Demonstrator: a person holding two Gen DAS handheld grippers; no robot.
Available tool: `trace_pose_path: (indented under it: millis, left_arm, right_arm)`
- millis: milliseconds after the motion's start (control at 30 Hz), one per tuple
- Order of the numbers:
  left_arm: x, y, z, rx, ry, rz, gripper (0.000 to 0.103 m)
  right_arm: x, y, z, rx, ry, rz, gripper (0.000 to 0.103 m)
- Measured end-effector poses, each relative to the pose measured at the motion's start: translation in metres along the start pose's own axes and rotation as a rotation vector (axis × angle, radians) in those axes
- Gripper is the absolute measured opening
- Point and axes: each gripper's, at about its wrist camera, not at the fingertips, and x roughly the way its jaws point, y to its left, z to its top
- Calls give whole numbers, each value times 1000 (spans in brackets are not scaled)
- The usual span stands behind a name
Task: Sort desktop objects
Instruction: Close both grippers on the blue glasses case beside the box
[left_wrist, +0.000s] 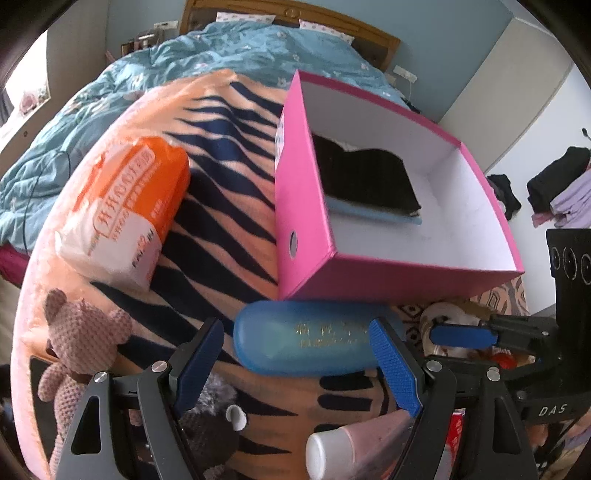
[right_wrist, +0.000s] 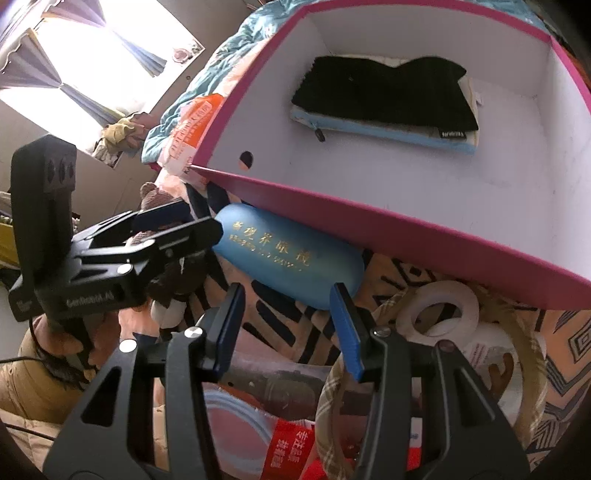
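Left wrist view: left gripper (left_wrist: 295, 362) jaws apart, straddling smooth blue oval plastic glasses case (left_wrist: 303, 338), not clamped. Lying on striped orange blanket (left_wrist: 229, 177), tight against pink cardboard box (left_wrist: 306, 229). Probably light, rigid, slippery shell; best gripped across the short axis, mid-length. Right gripper (right_wrist: 286, 325) also spread, holding nothing.

Bedroom: wooden headboard (left_wrist: 295, 14), pale blue wall (left_wrist: 443, 37), sunlit curtained window (right_wrist: 74, 55)
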Motion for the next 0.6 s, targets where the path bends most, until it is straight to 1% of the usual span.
trace_pose_path:
  millis: [67,267,400,600]
  left_arm:
    - [5,2,-2,-8,14,1,83]
    - [13,7,-4,-24,42,-15,83]
    - [18,11,-5,-36,66,-20,83]
    - [27,12,-7,-37,105,-26,83]
  right_arm:
    - [7,-3,0,27,20,-5,50]
    - [14,-7,0,67,22,-28,50]
    - [17,-9,1,91,22,-39,54]
    - [17,-13,4,105,32,-47,55]
